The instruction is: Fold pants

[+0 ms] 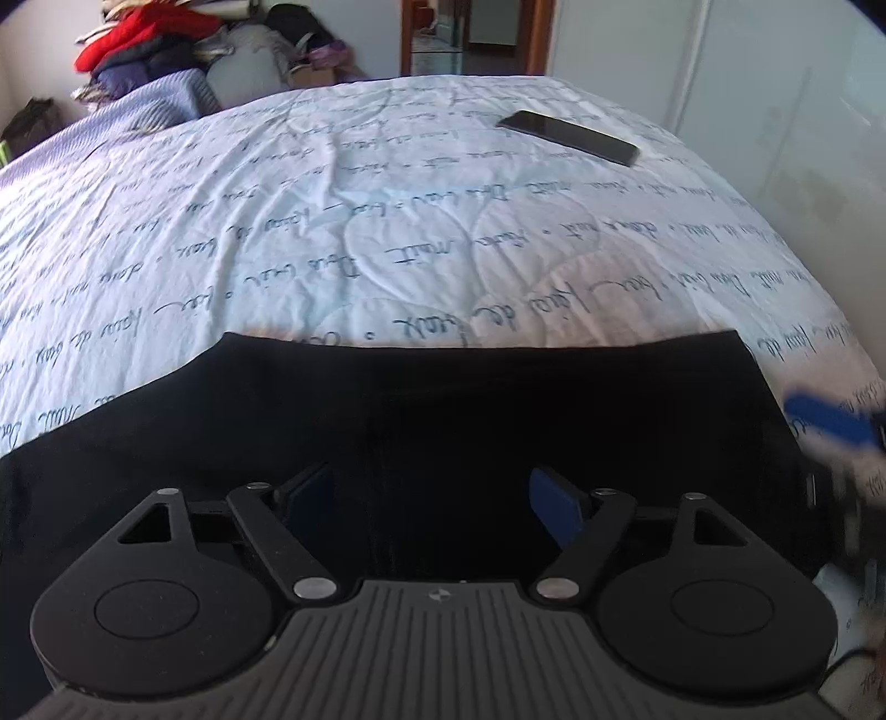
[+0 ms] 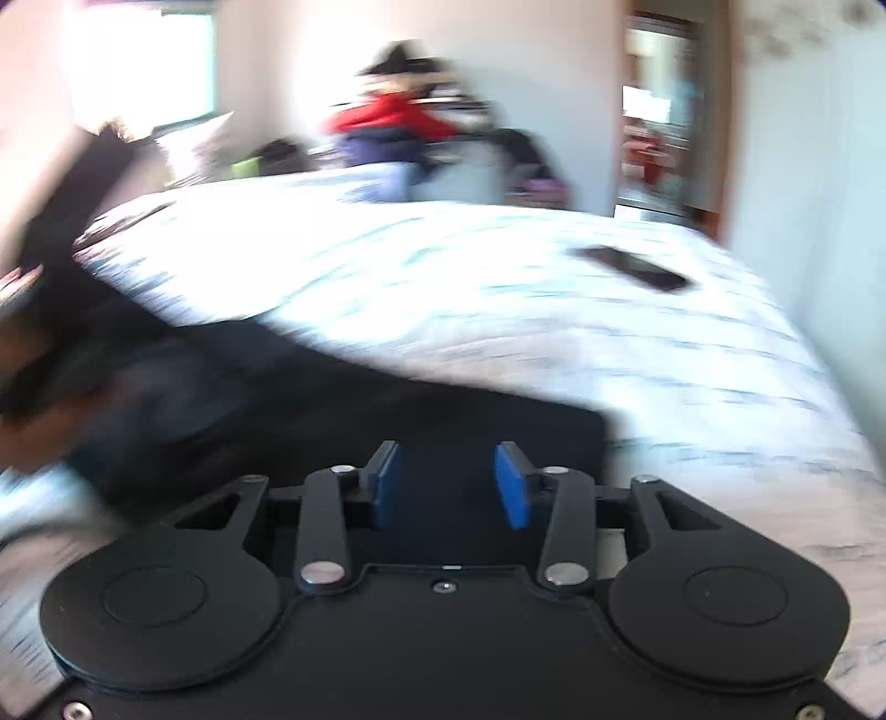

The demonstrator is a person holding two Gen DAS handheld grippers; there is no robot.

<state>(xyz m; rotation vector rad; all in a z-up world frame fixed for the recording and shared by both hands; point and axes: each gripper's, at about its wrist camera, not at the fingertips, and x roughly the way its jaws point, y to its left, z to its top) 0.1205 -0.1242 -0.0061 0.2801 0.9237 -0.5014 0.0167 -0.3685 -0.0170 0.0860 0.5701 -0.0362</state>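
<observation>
Black pants (image 1: 421,399) lie flat on the white bedspread (image 1: 387,232) near its front edge. My left gripper (image 1: 432,498) is open just above the pants, with nothing between its blue pads. The blurred right gripper shows at the right edge of the left wrist view (image 1: 830,426). In the blurred right wrist view my right gripper (image 2: 448,487) is open over the right end of the pants (image 2: 332,399). The other gripper and the hand holding it (image 2: 33,343) appear as a dark blur at the left.
A black phone (image 1: 570,137) lies on the far right of the bed, also in the right wrist view (image 2: 637,268). A pile of clothes (image 1: 155,50) sits beyond the bed's far left. A wall (image 1: 775,111) runs along the right side.
</observation>
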